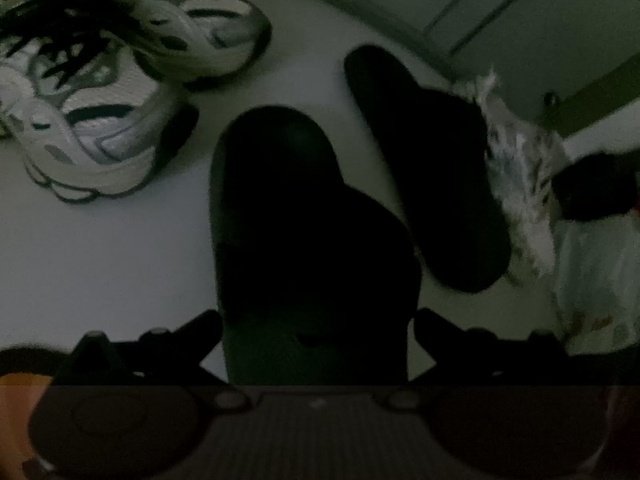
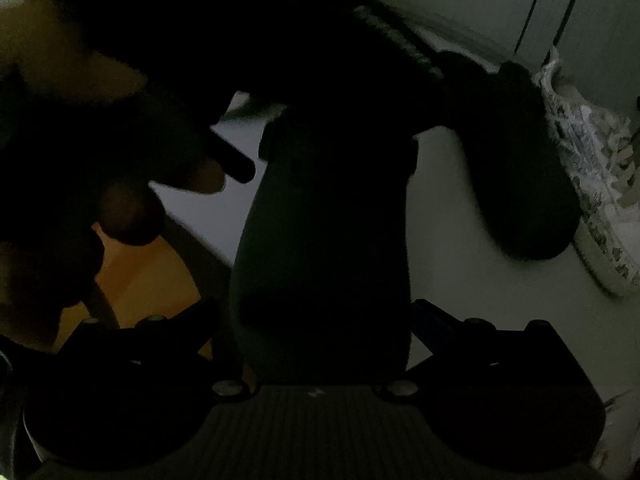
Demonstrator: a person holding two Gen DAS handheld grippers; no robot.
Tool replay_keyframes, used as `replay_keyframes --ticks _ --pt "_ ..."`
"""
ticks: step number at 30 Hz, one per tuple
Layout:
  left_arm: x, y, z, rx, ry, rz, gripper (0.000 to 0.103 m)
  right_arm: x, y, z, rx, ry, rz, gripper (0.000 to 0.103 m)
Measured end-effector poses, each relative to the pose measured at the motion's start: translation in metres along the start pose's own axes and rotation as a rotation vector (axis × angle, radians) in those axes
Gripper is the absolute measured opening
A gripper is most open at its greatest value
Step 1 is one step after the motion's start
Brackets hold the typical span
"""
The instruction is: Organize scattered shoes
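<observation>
The frames are very dark. In the left wrist view a black slipper [image 1: 304, 232] lies on the pale floor with its heel between my left gripper's [image 1: 318, 340] fingers, which close against its sides. A second black slipper [image 1: 428, 168] lies to its right. Two white and grey sneakers [image 1: 100, 120] sit at the upper left. In the right wrist view my right gripper [image 2: 320, 332] has its fingers against the sides of a black slipper [image 2: 328, 240]. Another black slipper [image 2: 516, 160] lies to the right. The left hand and gripper [image 2: 100, 152] fill the left side.
A patterned white sneaker [image 1: 520, 176] lies right of the slippers, also in the right wrist view [image 2: 592, 184]. A wall or cabinet with panel lines [image 1: 500, 8] runs along the back. An orange floor patch [image 2: 144, 280] shows at the left.
</observation>
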State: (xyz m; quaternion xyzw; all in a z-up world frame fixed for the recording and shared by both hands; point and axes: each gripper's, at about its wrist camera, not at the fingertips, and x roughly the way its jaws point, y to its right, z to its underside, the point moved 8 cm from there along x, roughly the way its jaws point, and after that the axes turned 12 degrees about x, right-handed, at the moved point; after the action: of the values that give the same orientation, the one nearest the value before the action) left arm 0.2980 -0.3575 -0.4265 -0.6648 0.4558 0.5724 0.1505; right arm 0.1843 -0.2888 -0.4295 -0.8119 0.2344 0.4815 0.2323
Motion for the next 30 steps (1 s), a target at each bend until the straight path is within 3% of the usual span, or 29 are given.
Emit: replay_keyframes --ticks 10,17,30 --pt "0.007 -0.003 -0.009 -0.005 0.0 -0.013 0.103 0.015 0.001 -0.007 0.032 -0.001 0.044 0.103" --pt "-0.002 -0.007 -0.001 -0.104 0.071 -0.039 0.096 0.014 0.003 -0.013 -0.08 -0.008 0.018 0.1" --pt "-0.035 -0.012 0.041 -0.24 0.129 -0.001 0.09 -0.017 -0.001 0.001 -0.222 -0.052 -0.046 0.097"
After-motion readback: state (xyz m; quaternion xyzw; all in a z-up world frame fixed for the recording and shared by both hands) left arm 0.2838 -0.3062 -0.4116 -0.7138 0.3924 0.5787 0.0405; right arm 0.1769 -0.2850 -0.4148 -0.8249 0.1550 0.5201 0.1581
